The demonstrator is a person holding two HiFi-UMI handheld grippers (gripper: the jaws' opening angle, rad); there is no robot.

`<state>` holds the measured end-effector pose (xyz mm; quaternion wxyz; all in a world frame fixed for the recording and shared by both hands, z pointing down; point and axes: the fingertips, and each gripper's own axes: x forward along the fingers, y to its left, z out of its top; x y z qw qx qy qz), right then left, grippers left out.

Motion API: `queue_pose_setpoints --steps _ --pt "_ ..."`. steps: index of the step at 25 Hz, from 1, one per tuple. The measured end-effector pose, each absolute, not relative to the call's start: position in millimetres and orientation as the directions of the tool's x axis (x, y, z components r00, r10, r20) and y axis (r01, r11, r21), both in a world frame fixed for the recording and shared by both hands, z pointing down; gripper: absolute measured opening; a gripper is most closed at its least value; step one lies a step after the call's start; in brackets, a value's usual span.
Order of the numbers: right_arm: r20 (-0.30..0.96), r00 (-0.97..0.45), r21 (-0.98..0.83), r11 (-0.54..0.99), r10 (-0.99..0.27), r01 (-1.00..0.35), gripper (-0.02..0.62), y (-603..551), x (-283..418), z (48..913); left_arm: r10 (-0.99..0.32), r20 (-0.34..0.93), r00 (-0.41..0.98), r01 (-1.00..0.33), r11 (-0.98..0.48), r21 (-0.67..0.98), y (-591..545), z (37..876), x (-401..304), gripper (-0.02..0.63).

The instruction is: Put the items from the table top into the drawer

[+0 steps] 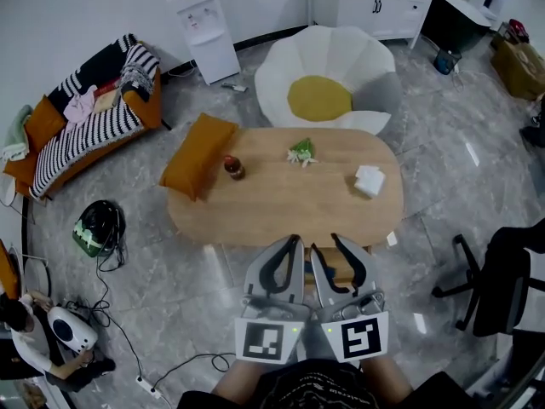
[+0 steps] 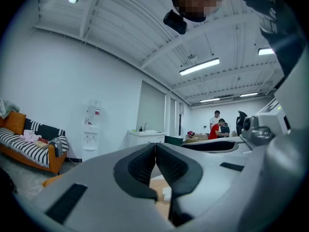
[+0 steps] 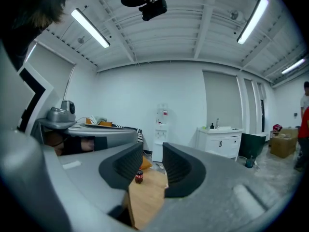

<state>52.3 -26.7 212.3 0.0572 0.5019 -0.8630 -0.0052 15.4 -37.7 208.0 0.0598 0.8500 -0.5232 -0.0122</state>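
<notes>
Dark small bottle (image 1: 234,168) stands upright at the left of the oval wooden table (image 1: 281,211). A small green item (image 1: 301,152) lies mid-table at the far side and a white tissue pack (image 1: 370,181) at the right, all well apart.

Left gripper (image 1: 295,244) and right gripper (image 1: 326,244) are side by side at the near edge. Left jaws meet tip to tip, nothing between. Right jaws are parted, gripping nothing.

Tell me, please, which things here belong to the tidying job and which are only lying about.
For the job:
- cola bottle
- small green item
- white packet
- wooden table that they lie on

Lying about:
- orange cushion
- striped sofa
- water dispenser
- flower-shaped seat
- office chair
</notes>
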Motion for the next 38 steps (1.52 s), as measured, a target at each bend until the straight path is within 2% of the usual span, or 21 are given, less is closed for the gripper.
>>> queue_pose_setpoints --steps 5,17,26,38 --pt "0.063 -0.477 0.062 0.481 -0.877 -0.875 0.115 -23.0 56.6 189.5 -0.883 -0.018 0.468 -0.880 -0.468 0.076 -29.6 178.0 20.6 0.011" --pt "-0.087 -0.423 0.116 0.412 -0.902 -0.904 0.034 -2.8 66.0 127.2 -0.884 -0.112 0.453 -0.884 -0.462 0.071 -8.4 131.5 25.2 0.011" --pt "-0.093 -0.422 0.141 0.407 -0.902 -0.902 0.004 9.0 63.4 120.9 -0.881 -0.132 0.453 -0.886 -0.462 0.039 4.0 119.2 25.4 0.011" --pt "-0.088 -0.403 0.127 0.391 -0.911 -0.911 0.003 8.0 63.0 116.6 -0.883 -0.124 0.454 -0.889 -0.458 0.007 4.2 117.7 19.3 0.011"
